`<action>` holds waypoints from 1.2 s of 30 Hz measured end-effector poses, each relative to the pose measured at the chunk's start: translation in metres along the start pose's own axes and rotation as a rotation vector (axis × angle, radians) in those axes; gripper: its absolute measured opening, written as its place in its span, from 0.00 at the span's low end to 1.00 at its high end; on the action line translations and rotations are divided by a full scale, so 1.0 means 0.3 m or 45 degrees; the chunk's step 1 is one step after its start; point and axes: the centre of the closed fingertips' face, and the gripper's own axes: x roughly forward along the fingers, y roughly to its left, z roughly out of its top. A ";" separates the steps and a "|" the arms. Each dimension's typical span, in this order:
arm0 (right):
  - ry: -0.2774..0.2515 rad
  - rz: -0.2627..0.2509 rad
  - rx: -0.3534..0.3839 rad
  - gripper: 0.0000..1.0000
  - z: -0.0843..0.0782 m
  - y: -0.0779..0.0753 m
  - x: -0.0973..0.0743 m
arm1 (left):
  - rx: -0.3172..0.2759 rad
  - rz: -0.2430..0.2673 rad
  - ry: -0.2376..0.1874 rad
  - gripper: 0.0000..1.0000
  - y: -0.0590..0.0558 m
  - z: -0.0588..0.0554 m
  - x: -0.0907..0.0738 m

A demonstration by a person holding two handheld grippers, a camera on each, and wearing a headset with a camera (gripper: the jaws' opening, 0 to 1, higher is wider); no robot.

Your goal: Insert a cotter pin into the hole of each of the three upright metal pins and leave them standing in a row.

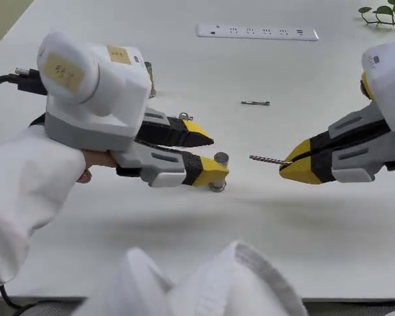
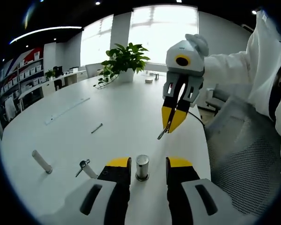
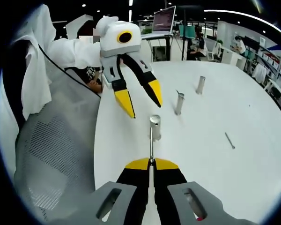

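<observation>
On bench (image 1: 184,66) | L gripper (image 2: 148,163) wide round shiny cyl. pin (image 2: 142,167) | R gripper (image 3: 151,163) nips cotter pin (image 3: 151,140)

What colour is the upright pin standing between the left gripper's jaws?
Shiny silver-grey; the upright metal pin shows best in the left gripper view.

gripper views face each other across one pin (image 2: 142,167).

Glossy metal upright pin (image 2: 142,167); thin bright-metal cotter pin (image 1: 270,160); matt white smooth table (image 1: 184,66).
</observation>
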 end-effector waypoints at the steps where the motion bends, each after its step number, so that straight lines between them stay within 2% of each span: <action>1: 0.003 -0.001 0.001 0.00 -0.003 -0.004 0.008 | -0.001 -0.006 0.008 0.27 0.004 -0.007 0.009; 5: 0.017 0.005 -0.013 0.00 -0.007 -0.014 0.032 | 0.033 -0.014 0.026 0.24 0.012 -0.021 0.034; 12: 0.029 0.023 -0.030 0.00 -0.005 -0.019 0.069 | 0.038 -0.041 0.053 0.22 0.012 -0.040 0.058; 19: 0.037 0.039 -0.041 0.00 -0.001 -0.032 0.091 | 0.027 -0.048 0.050 0.16 0.021 -0.044 0.067; 22: 0.038 0.040 -0.054 0.00 0.003 -0.033 0.093 | 0.032 -0.047 0.043 0.11 0.024 -0.041 0.068; 36: 0.034 0.069 -0.131 0.00 0.032 -0.041 0.124 | 0.059 -0.065 0.043 0.10 0.023 -0.041 0.073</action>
